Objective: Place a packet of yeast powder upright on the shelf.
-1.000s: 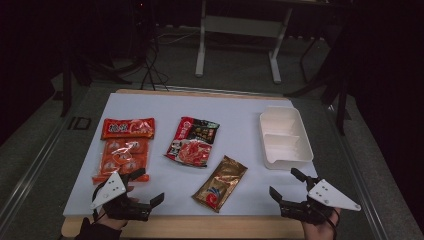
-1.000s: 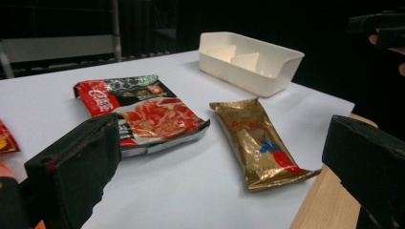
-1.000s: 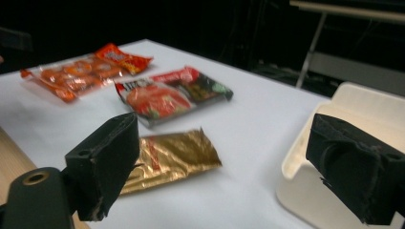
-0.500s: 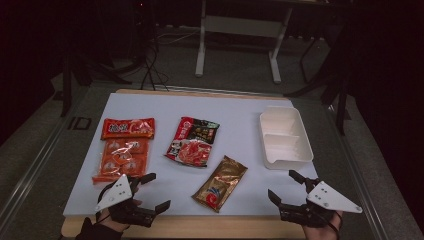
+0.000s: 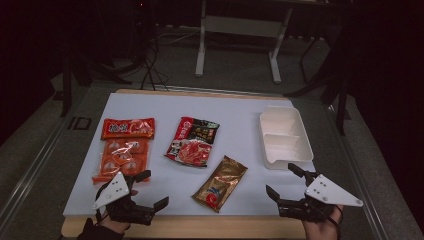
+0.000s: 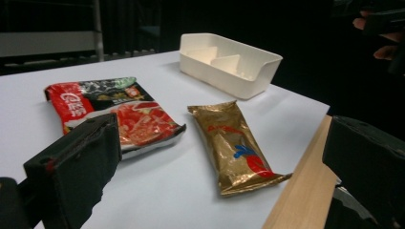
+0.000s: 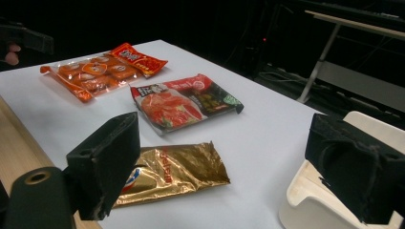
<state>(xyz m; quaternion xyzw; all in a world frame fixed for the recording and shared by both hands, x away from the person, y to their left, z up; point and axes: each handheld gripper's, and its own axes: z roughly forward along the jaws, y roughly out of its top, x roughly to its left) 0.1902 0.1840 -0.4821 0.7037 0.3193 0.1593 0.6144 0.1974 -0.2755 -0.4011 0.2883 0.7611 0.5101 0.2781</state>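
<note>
You held both tongs, left (image 5: 146, 191) and right (image 5: 284, 182), wide open and empty near the gold packet (image 5: 220, 182), tray (image 5: 286, 155) unfilled, nothing packed.

Table top (image 5: 240, 107): pale white-blue sheet, light wood edge along near side.
Gold packet (image 5: 220, 183): shiny gold-brown, red and blue mark at 1 end.
Middle packet (image 5: 192, 141): red with black-green upper part, white lettering.
Orange packet (image 5: 124, 148): clear-orange, round orange pieces, red header with white lettering.
Tray (image 5: 284, 136): plain white, 2 compartments.
Left gripper (image 5: 150, 192), right gripper (image 5: 279, 182): black jaws, grey plates.
</note>
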